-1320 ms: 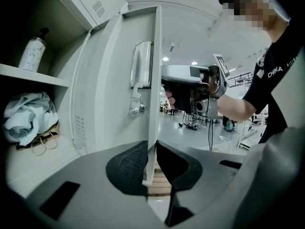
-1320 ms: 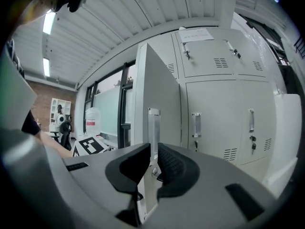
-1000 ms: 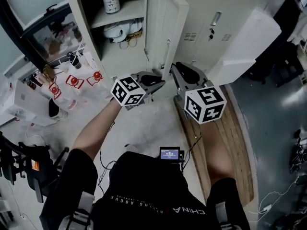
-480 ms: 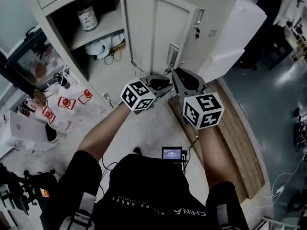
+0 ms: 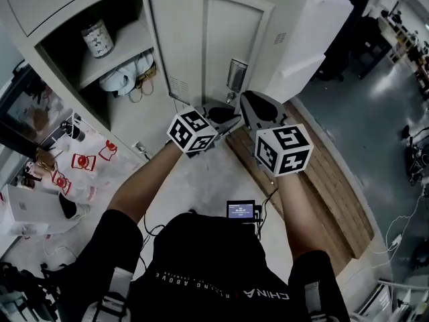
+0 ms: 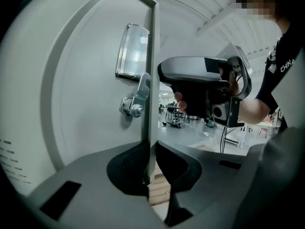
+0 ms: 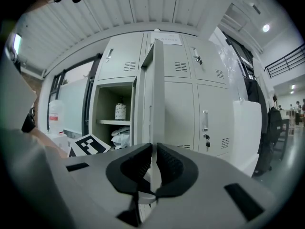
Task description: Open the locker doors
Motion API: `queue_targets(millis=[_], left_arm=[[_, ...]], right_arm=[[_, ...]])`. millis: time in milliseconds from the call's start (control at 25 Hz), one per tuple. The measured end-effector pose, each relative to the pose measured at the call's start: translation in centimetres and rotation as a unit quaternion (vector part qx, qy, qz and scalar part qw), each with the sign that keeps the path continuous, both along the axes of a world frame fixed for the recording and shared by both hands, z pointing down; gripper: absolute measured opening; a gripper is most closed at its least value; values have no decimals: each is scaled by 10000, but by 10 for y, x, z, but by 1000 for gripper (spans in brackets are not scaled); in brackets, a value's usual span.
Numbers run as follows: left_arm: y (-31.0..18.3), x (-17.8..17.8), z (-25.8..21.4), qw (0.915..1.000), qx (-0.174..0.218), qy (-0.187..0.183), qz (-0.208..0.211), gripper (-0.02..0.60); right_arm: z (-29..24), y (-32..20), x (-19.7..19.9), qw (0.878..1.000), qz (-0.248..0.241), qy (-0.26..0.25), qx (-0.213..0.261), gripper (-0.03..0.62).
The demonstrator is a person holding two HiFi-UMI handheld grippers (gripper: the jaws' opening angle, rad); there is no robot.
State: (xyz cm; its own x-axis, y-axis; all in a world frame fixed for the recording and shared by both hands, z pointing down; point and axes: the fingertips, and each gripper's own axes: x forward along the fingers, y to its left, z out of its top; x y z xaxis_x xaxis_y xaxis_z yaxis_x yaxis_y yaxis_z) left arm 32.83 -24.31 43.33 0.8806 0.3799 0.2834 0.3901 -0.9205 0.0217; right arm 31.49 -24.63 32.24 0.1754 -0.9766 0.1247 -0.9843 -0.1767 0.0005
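Note:
The beige locker door (image 5: 201, 45) stands swung out from the bank of lockers, its inner face towards me. My left gripper (image 5: 224, 117) is shut on the door's free edge. In the left gripper view that edge (image 6: 151, 104) runs down between the pads (image 6: 150, 175), below the latch (image 6: 129, 108). My right gripper (image 5: 251, 102) hovers just right of the left one, shut with nothing in it. It shows as a grey body (image 6: 205, 87) beside the door and off it. In the right gripper view the door (image 7: 155, 94) stands edge-on beyond the shut jaws (image 7: 153, 168).
The open compartment holds a can (image 5: 97, 37) on its shelf and white items (image 5: 124, 79) below. Another locker door (image 5: 315, 39) hangs open at the right. A wooden pallet (image 5: 322, 180) lies on the floor at the right. Printed bags (image 5: 80, 163) and clutter lie at the left.
The door has swung wider, showing more of its inner face, with the left gripper still on its edge. Both grippers and my view have shifted a little along with it.

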Motion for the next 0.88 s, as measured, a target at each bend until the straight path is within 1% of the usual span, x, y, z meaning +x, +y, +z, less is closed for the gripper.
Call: queue_targets(millis=[160,400,680,800,880], left_arm=[[0,0,-2,10000,-37,61,4,58],[1,-14,-7,9995,-99,205,-237,58],[-2,-39,-7,9963,-46,163,-837,58],[0,-49,-5,9936,-67,126,-1120,58],[0,-57,-3,9909,-131,102,-1339,58]], right_arm=[[-2,0,0,10000,11,27,2,57],[-3,4,-6,9999,-109,76,-40,57],[-7,11,-12,9992,-391,111,-53,57],[-12,20,-13,9986,-524,67,32,57],[-17,27,-16,9972,-736,59,155,57]])
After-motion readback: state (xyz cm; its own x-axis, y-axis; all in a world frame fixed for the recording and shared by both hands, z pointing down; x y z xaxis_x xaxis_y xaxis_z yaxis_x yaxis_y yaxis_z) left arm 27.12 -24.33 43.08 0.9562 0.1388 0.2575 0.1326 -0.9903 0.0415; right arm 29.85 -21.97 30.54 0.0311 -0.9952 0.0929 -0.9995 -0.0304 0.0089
